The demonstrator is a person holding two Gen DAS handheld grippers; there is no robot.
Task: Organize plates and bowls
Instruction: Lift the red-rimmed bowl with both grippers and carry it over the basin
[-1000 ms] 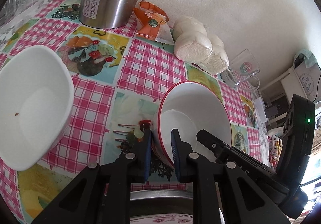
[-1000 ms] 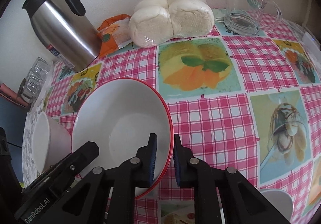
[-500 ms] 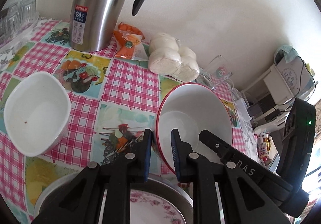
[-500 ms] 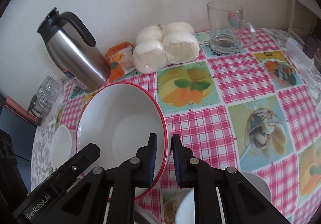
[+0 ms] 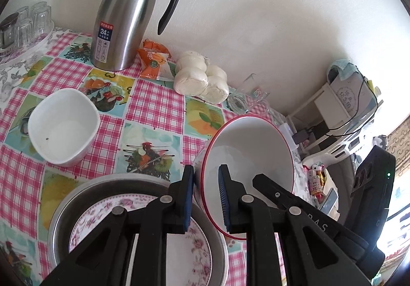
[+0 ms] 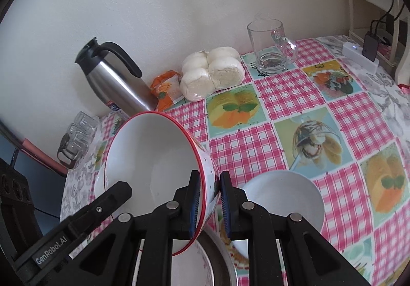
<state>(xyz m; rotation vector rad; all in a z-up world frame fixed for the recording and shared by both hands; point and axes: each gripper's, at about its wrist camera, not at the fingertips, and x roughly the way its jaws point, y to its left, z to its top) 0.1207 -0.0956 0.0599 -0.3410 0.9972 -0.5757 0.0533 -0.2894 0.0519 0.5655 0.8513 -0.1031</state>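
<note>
Both grippers had hold of the same red-rimmed bowl [image 5: 247, 157], lifted clear of the table and tilted. The left gripper [image 5: 205, 198] was nearly closed, its fingers pinching the bowl's wall at the near-left rim, one pad inside and one outside. The right gripper [image 6: 208, 198] clamped the opposite side of the bowl [image 6: 151, 165] the same way, the rim running down between its blue pads [image 6: 194, 201]. In the left view, the right gripper's black arm reached into the bowl from the lower right. Below the bowl sat a metal pan [image 5: 64, 198] with a flowered plate [image 5: 179, 247] lying inside it; in the right view the pan [image 6: 225, 255] and plate [image 6: 189, 268] showed just under the bowl's lower edge. A white square bowl [image 5: 64, 127] stood apart on the checked tablecloth [image 5: 153, 106], to the left. In the right view another white bowl [image 6: 284, 198] sat just right of that gripper, beside the pan. Along the wall stood a steel flask [image 5: 125, 19], an orange packet [image 5: 153, 60], a bag of buns [image 5: 202, 81] and a glass mug [image 6: 269, 47]; small glasses [image 5: 25, 22] were grouped at the far left.
</note>
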